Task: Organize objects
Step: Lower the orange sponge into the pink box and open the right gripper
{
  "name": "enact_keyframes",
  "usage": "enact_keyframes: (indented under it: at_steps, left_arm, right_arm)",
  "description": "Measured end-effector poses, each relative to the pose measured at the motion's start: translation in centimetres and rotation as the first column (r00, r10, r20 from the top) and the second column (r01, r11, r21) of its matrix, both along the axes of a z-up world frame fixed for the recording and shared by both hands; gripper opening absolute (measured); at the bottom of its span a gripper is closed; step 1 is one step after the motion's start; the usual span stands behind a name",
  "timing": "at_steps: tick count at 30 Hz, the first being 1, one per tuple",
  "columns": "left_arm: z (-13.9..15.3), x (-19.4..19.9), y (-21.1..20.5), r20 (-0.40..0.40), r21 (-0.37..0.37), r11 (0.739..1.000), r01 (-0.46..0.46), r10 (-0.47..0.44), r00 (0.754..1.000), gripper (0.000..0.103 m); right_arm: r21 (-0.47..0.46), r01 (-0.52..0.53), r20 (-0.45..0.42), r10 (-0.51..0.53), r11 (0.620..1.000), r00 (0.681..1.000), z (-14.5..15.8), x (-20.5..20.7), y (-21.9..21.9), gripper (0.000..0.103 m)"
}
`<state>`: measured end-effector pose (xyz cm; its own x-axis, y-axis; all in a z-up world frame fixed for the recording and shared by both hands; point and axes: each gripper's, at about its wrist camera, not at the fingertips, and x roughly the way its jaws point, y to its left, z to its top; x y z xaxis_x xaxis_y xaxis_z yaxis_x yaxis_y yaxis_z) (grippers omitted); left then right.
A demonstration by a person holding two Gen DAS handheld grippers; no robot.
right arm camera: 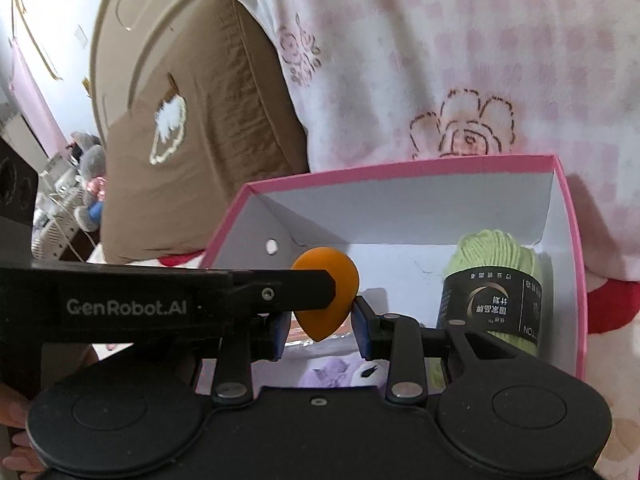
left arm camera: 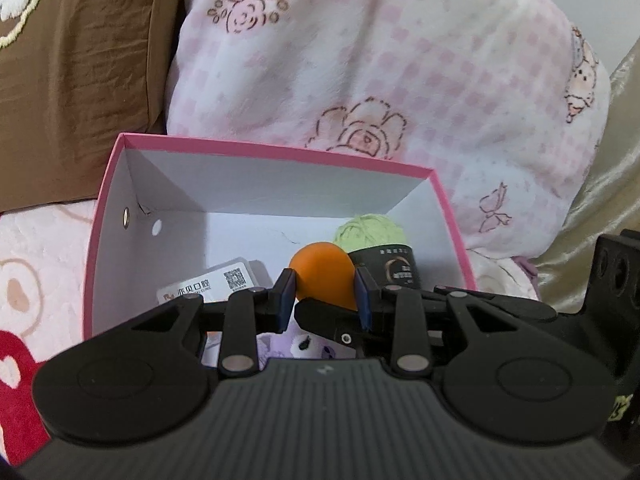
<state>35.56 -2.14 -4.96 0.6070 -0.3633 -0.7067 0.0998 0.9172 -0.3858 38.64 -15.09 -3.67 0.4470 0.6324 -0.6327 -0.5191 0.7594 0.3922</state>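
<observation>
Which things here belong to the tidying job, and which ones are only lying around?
Job, most likely: sponge, yarn, card, plush toy, pink box.
Lying around: blanket, brown pillow.

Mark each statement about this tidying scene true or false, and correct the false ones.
1. The left gripper grips an orange teardrop sponge. True.
2. The green yarn ball lies outside the pink box. False: it lies inside the box.
3. The yarn wears a black label band. True.
4. The box is black inside. False: its inner walls are white.
5. A white card with a QR code lies in the box. True.
</observation>
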Motion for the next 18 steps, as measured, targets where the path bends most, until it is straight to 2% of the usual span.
enact_keyframes:
  at_steps: [5, 11, 14, 18]
  left_arm:
    - [-1.6, 1.6, 0.9, -0.054, -0.064, 0.997, -0.032, 0.029, 0.998, 0.029]
    - [-3.5, 2.3, 1.2, -0.101, -0.098, 0.994, -0.057, 0.047, 0.994, 0.029]
    - [-3.9, 2.4, 1.7, -0.105, -0.131, 0.987, -0.093, 0.079, 0.991, 0.029]
    - [-4.4, 2.6, 1.9, -0.110, -0.158, 0.983, -0.099, 0.082, 0.991, 0.029]
  right_arm:
    - [-0.001, 0.011, -0.035, -0.012, 1.000, 0.999, -1.0, 1.5, 0.4, 0.039]
    - [-0.067, 0.027, -0.054, -0.031, 0.997, 0.998, -2.3, 1.9, 1.1, 0.039]
    - [-0.064, 0.026, -0.085, -0.032, 0.998, 0.996, -2.6, 2.5, 1.3, 0.039]
    - [-0.089, 0.025, -0.072, -0.032, 0.996, 0.997, -2.7, 2.8, 1.5, 0.039]
